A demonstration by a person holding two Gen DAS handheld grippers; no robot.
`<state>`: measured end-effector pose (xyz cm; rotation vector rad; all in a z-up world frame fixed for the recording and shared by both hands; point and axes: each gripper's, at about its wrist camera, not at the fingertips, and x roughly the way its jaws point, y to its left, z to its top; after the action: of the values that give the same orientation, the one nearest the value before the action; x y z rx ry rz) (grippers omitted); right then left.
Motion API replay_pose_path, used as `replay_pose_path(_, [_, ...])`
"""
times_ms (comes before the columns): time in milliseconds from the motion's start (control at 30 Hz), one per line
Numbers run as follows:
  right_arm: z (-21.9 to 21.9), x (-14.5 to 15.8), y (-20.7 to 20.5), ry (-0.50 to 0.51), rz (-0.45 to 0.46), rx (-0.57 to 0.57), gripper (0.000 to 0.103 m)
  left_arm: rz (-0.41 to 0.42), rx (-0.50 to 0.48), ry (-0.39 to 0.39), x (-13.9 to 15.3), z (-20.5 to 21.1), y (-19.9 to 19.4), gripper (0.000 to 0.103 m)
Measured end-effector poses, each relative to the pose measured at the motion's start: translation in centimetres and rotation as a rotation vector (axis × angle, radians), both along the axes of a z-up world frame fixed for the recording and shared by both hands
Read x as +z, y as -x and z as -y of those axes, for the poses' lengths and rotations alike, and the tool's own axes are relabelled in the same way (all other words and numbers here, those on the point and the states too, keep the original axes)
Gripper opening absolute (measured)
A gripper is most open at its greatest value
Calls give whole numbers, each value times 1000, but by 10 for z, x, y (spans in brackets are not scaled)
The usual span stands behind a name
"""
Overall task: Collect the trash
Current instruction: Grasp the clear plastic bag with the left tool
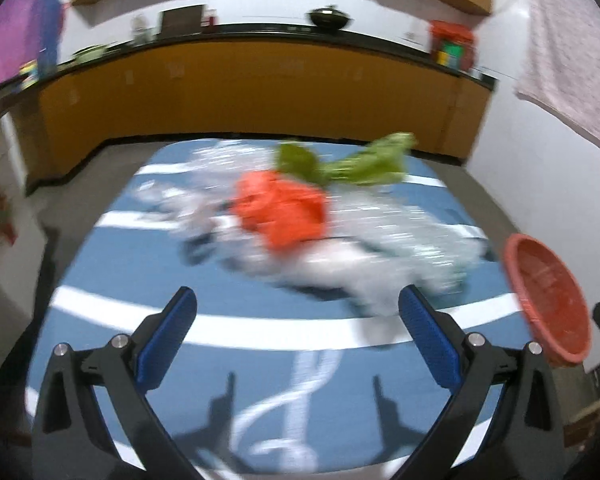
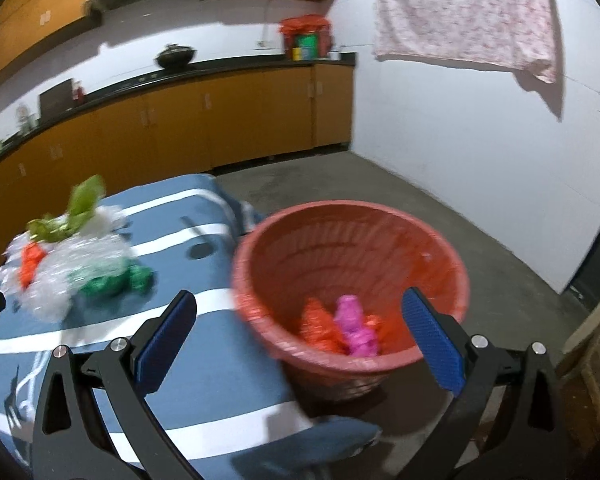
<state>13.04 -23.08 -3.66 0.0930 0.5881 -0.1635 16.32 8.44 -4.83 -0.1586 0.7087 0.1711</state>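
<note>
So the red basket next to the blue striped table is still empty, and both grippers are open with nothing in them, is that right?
Not quite. The red basket is not empty: the right wrist view shows crumpled orange bags and a pink bag in its bottom. The rest holds: the left gripper and right gripper are both open and hold nothing.

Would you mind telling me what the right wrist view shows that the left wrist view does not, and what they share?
Only the right wrist view looks into the red basket, showing pink and orange trash at its bottom, and a green wrapper in the pile. Only the left wrist view shows the purple cloth at far left and the open left gripper. Both show the blue striped table, the orange bag, green leafy scrap, clear plastic and basket.
</note>
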Motion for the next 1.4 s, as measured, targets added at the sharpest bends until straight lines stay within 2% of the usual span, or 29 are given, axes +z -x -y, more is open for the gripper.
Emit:
replay_pose_path(167, [-34,1,2,12,4,58,101,-30,124,-11,-12,-58,20,99])
replay_pose_path(333, [-54,0,1,-19,-1,104,101,28,173,-48,-15,-88,36,99])
replay_pose_path(433, [-61,-2,0,-55,-7,116,101,85,178,-19,-14,-104,37,99])
replay_pose_path(600, [-73,-5,-2,-37,-14,124,101,-3,180,73,-17,-125,-2,99])
replay_pose_path(733, [-75,-7,-6,-13,-23,118,101,-47,173,78,-16,-128,-41,99])
replay_pose_path(900, [-70,-11,-15,-34,-40,103,101,-51,168,96,-19,-128,-78,99])
replay_pose_path(1000, [-68,-13,-19,-42,-45,97,101,-90,176,102,-28,-127,-104,90])
replay_pose_path(1067, [-68,-15,-22,-41,-50,96,101,-126,175,105,-36,-128,-117,76])
replay_pose_path(1133, [-68,-16,-24,-37,-53,95,101,-155,163,131,-44,-130,-128,68])
replay_pose_path(1267, [-69,-20,-28,-32,-62,96,101,-152,162,188,-52,-135,-135,67])
replay_pose_path(1400, [-72,-22,-31,-32,-68,102,101,-153,147,178,-56,-134,-141,67])
